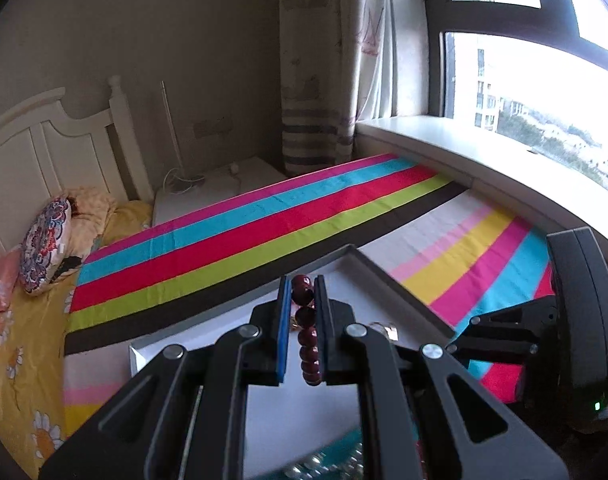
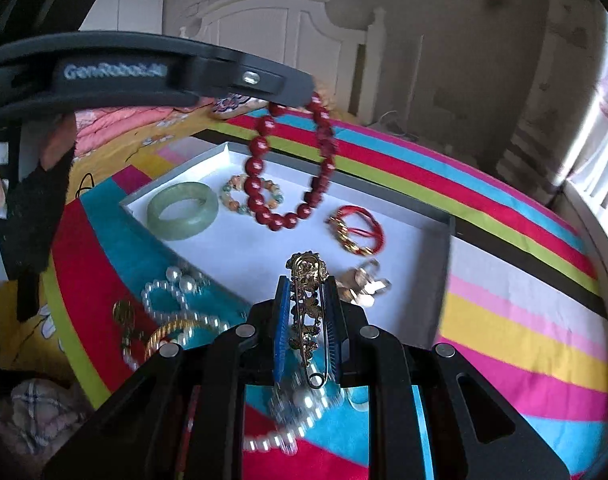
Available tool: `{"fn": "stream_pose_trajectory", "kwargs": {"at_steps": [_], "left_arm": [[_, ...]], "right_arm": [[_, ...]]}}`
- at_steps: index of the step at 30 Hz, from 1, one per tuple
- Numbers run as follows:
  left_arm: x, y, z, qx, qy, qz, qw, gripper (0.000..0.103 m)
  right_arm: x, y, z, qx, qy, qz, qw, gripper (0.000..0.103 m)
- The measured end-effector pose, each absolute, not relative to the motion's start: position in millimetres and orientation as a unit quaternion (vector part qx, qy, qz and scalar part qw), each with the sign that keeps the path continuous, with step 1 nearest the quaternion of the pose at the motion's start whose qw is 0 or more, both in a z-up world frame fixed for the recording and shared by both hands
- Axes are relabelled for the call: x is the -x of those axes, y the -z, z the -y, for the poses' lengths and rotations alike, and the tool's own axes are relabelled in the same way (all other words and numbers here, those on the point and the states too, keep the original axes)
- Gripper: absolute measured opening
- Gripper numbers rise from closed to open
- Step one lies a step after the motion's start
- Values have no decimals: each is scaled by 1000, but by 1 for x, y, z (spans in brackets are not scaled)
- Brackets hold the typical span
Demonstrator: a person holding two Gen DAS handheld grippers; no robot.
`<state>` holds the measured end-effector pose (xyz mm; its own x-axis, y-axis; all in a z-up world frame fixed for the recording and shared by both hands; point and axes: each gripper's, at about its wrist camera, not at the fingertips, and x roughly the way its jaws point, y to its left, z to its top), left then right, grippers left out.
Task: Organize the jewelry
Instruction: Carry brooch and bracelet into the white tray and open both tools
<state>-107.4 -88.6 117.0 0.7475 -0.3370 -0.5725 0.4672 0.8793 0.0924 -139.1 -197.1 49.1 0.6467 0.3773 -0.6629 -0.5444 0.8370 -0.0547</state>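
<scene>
On the striped bedspread (image 2: pixel 504 216), the left tool (image 1: pixel 302 296) clamps the red bead bracelet (image 2: pixel 287 168), the right tool (image 2: pixel 308 312) the gold brooch (image 2: pixel 308 300). Risk: releasing beyond the white tray (image 2: pixel 440 264) would scatter both.

Low in the centre of the frame, the left gripper (image 1: pixel 302 300) is clamped on a string of round dark red beads (image 1: pixel 306 330), which runs down between its black fingers, one faced with a blue pad (image 1: pixel 283 320). Beneath lies a shallow white tray with a grey rim (image 1: pixel 400 284), resting on a cloth of bright coloured stripes (image 1: pixel 239 236) that crosses the middle of the frame. A small gold piece (image 1: pixel 388 330) shows just right of the fingers. At the right edge stands the other black gripper (image 1: pixel 544 320). A white headboard (image 1: pixel 51 148) fills the left, and a window (image 1: pixel 544 92) the upper right.
</scene>
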Motion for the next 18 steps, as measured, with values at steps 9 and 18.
{"fn": "stream_pose_trajectory", "kwargs": {"at_steps": [9, 18], "left_arm": [[70, -105, 86, -112, 204, -301, 925, 11], [34, -68, 52, -84, 144, -345, 924, 20]], "right_arm": [[113, -42, 175, 121, -262, -355, 889, 17], [114, -41, 179, 106, -253, -355, 894, 22]]}}
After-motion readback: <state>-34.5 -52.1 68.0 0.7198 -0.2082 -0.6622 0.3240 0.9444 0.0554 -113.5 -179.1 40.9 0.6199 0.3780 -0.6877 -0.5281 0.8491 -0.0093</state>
